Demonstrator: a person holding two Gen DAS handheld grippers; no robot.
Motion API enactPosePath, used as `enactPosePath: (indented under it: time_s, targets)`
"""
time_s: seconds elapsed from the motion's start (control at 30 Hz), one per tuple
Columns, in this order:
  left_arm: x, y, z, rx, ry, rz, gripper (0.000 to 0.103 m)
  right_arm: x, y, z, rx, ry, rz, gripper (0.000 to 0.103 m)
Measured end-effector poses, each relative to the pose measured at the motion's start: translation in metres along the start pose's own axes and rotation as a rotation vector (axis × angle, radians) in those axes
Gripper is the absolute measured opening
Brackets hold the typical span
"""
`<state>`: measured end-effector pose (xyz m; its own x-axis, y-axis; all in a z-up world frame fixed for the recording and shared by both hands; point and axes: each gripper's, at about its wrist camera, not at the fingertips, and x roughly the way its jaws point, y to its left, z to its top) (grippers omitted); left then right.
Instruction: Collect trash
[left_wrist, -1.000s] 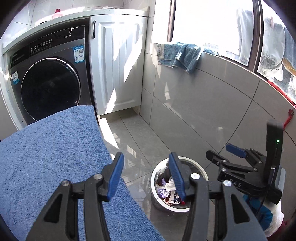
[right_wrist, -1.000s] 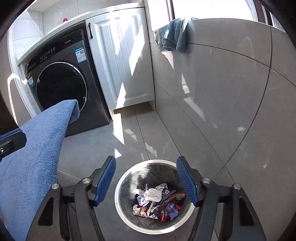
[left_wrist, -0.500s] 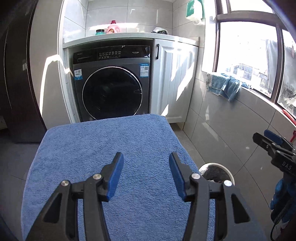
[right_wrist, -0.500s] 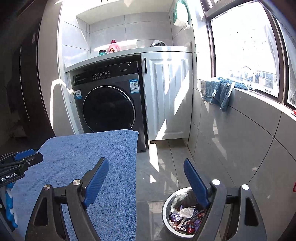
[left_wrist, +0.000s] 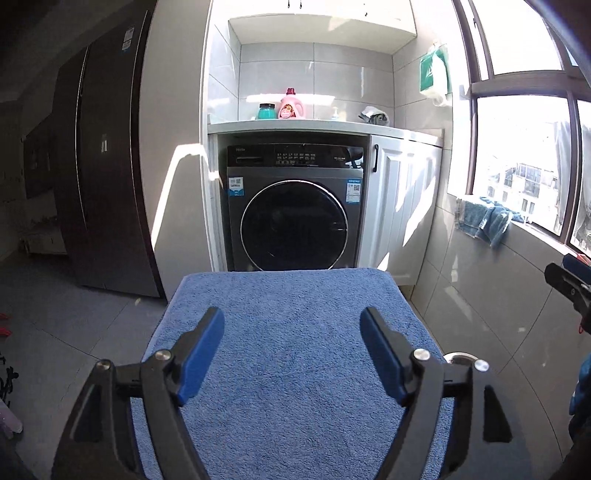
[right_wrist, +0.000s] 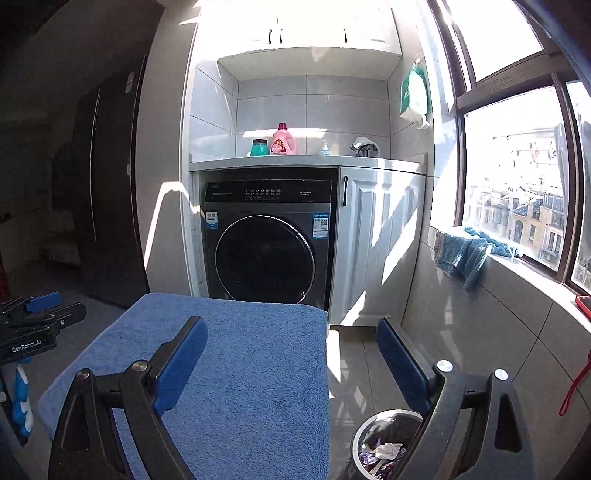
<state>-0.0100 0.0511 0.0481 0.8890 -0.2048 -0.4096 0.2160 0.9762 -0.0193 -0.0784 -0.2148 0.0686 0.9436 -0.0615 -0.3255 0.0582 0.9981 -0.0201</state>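
Above the blue towel (left_wrist: 295, 369), left claw (left_wrist: 291, 332) and right claw (right_wrist: 290, 345) hover level, both released.

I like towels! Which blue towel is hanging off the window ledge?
The small rumpled blue towel droops over the window ledge on the right. The big blue towel lies spread flat, close under the fingers.

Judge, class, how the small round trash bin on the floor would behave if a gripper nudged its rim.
The trash bin looks narrow and upright, so a rim push might tip it rather than slide it. Its load seems to be only crumpled wrappers, so it is probably light. The glossy floor tiles may let it skid.
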Motion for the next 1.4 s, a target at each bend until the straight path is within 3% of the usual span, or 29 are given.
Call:
enactPosePath:
  time_s: [0.13, 0.27, 0.5, 0.67, 0.93, 1.4]
  targets:
    - [-0.016, 0.019, -0.005, -0.033, -0.031, 0.074, 0.082, -0.002, 0.021, -0.001, -0.009, 0.012, 0.014, 0.101]
    - [-0.015, 0.028, -0.013, -0.047, -0.001, 0.131, 0.083, 0.002, 0.038, -0.011, -0.001, 0.055, 0.029, 0.102]
    - [-0.010, 0.025, -0.026, -0.020, 0.017, 0.189, 0.083, 0.022, 0.055, -0.032, 0.002, 0.137, 0.034, 0.102]
    - [-0.011, 0.019, -0.026, -0.004, -0.026, 0.219, 0.084, 0.028, 0.059, -0.034, 0.001, 0.122, 0.017, 0.102]
    - [-0.013, 0.012, -0.021, -0.013, -0.099, 0.234, 0.089, 0.024, 0.057, -0.025, 0.014, 0.056, 0.024, 0.103]
    - [0.012, 0.003, -0.025, 0.025, -0.055, 0.214, 0.089, 0.055, 0.071, -0.035, -0.029, 0.102, 0.028, 0.103]
